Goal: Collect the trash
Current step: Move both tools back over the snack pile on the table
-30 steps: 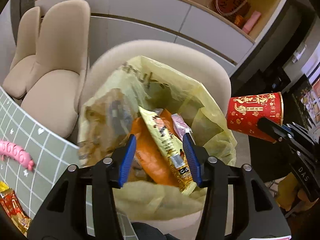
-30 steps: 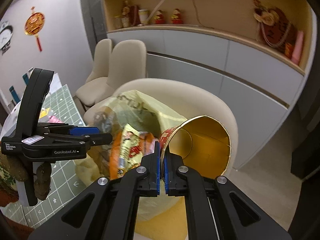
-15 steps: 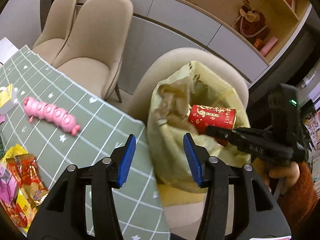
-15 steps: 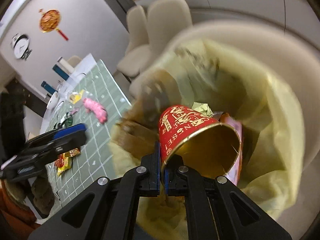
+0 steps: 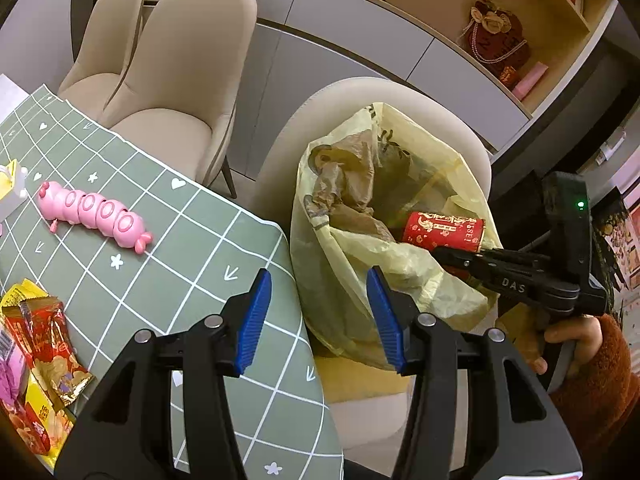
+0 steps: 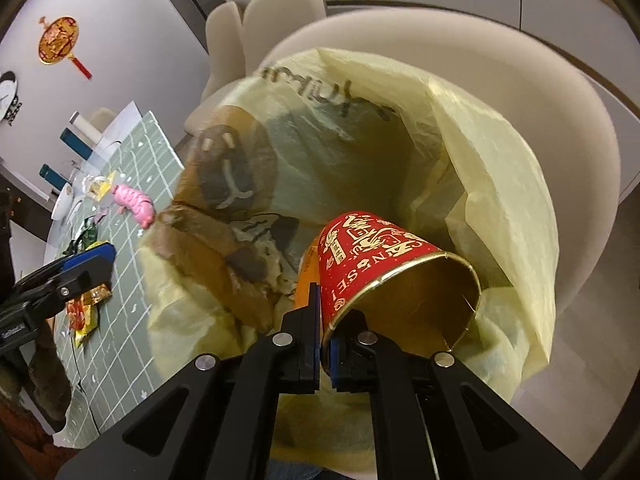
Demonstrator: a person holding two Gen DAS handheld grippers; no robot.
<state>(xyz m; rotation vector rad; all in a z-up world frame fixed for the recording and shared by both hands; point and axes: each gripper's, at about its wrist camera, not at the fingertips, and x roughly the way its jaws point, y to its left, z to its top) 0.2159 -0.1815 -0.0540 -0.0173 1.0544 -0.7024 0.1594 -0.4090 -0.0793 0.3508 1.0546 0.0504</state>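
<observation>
A red paper cup (image 6: 360,252) with gold print lies on its side in the mouth of the yellow trash bag (image 6: 500,184). My right gripper (image 6: 325,320) is shut on the cup's rim, one pad inside and one outside. In the left wrist view the cup (image 5: 442,230) sits low in the bag (image 5: 400,260), pinched by the right gripper (image 5: 440,252). My left gripper (image 5: 318,280) stands open and empty above the table edge, just left of the bag. Snack wrappers (image 5: 44,332) lie on the green checked tablecloth (image 5: 180,240).
The bag rests on a beige chair (image 5: 360,92) beside the table. A pink caterpillar toy (image 5: 94,216) lies on the cloth. Two more beige chairs (image 5: 180,80) and a grey cabinet (image 5: 360,32) stand behind. A hand in a rust sleeve (image 5: 568,336) holds the right gripper.
My left gripper has swung left, from over the bag to the table edge. The right gripper has tipped down and carried the cup into the bag's mouth.
</observation>
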